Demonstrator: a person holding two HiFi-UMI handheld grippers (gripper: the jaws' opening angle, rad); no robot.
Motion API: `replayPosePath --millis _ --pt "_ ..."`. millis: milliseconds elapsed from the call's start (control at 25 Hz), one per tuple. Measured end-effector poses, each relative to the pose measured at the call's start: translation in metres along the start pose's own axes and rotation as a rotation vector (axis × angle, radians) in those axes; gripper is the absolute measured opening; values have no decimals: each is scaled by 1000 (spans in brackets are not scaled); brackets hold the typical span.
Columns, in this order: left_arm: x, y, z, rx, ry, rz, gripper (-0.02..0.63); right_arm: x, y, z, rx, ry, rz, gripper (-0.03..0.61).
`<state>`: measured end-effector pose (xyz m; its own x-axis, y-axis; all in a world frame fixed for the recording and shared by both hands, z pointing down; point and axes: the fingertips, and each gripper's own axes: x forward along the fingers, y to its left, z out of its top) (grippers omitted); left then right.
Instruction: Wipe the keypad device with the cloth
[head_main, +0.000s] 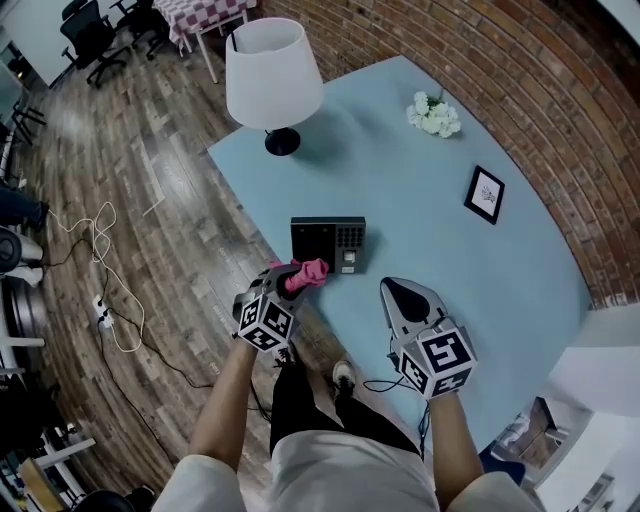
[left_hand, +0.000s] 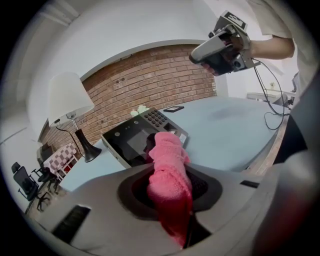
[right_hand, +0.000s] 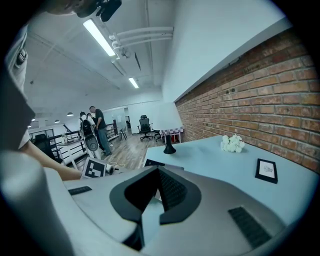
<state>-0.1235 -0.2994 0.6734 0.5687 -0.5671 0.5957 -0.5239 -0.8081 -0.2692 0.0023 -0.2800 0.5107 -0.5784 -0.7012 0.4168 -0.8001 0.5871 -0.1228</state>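
The keypad device (head_main: 327, 243), black with a dark screen and a grey keypad, lies near the front edge of the light blue table (head_main: 470, 280). My left gripper (head_main: 292, 280) is shut on a pink cloth (head_main: 310, 271), whose free end touches the device's near edge. In the left gripper view the cloth (left_hand: 170, 175) sticks out of the jaws toward the device (left_hand: 135, 140). My right gripper (head_main: 404, 297) hovers over the table to the right of the device, shut and empty. In its own view the right gripper (right_hand: 159, 174) holds nothing.
A white-shaded lamp (head_main: 272, 75) stands at the table's far left corner. White flowers (head_main: 434, 115) and a small framed picture (head_main: 485, 194) sit near the brick wall. Cables (head_main: 105, 300) trail on the wooden floor at left. People (right_hand: 97, 127) stand far off.
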Motion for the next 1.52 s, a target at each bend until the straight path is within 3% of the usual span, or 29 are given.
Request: replayPosePath --millis 200,520,760,1200,1520 --pt "-4 0 3 1 14 -3 141 -4 -3 2 10 -10 -4 25" --pt "-7 59 86 44 -89 92 143 -13 -9 12 28 -27 -22 23" --pt "20 73 110 87 -80 80 143 -25 -17 13 38 -20 -39 25" --pt "27 36 90 111 -72 20 144 -28 -26 -6 71 13 -57 23" --pt "31 -5 53 52 -29 -42 144 -29 -24 -11 65 27 -48 23"
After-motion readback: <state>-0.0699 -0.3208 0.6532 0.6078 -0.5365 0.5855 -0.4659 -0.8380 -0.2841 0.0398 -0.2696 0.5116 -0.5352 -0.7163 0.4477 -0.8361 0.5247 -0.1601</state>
